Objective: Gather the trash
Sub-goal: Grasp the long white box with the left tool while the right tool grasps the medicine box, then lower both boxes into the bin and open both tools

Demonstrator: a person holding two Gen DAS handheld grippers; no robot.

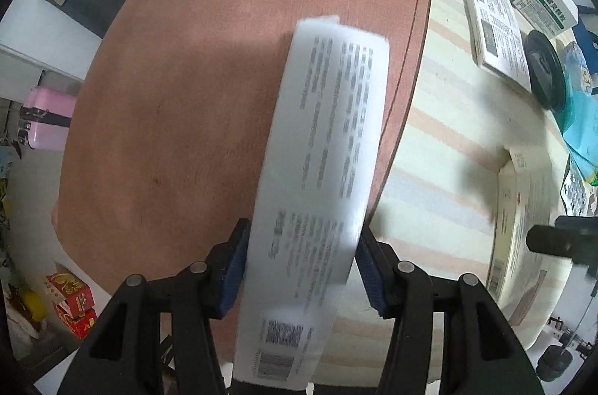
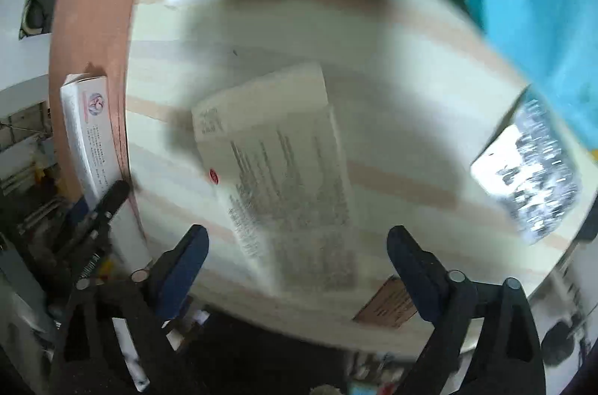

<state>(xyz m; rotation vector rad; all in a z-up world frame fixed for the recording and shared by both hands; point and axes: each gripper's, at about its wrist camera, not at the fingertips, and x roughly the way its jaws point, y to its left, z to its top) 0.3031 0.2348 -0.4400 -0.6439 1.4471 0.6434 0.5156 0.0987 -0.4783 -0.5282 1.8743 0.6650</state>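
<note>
The left gripper (image 1: 301, 268) is squeezing a long white box (image 1: 321, 178) between its 2 blue pads (image 1: 233, 268), 1 pad pushing on each long side. The box is sticking out far past the pads, over the reddish board (image 1: 209, 58) and close to where the board is meeting the striped tablecloth (image 1: 441, 148).

The right gripper (image 2: 297, 268) is holding nothing. Its jaws are standing wide apart above a cream box (image 2: 276, 170) that is lying flat on the cloth, and the pads are not touching it.

Further out, a white box with print (image 1: 493, 21), a green and white box (image 1: 542, 2), a black round thing (image 1: 545, 73), a blue bag (image 1: 583, 126) and a shiny pill sheet (image 2: 530, 178) are sitting on the cloth. Red boxes (image 1: 71, 301) and a pink case (image 1: 48, 118) are sitting down by the floor.

What could go wrong: the pads are gripping only the near end of the white box, so I think it could tip or slide out if the hand is swinging fast. The thin card could also bend in if the squeeze is getting harder. The right pads could push the cream box along the cloth and miss it.

I am not seeing any bin or trash bag in these views, so I cannot tell where the trash is going or what is already in it
</note>
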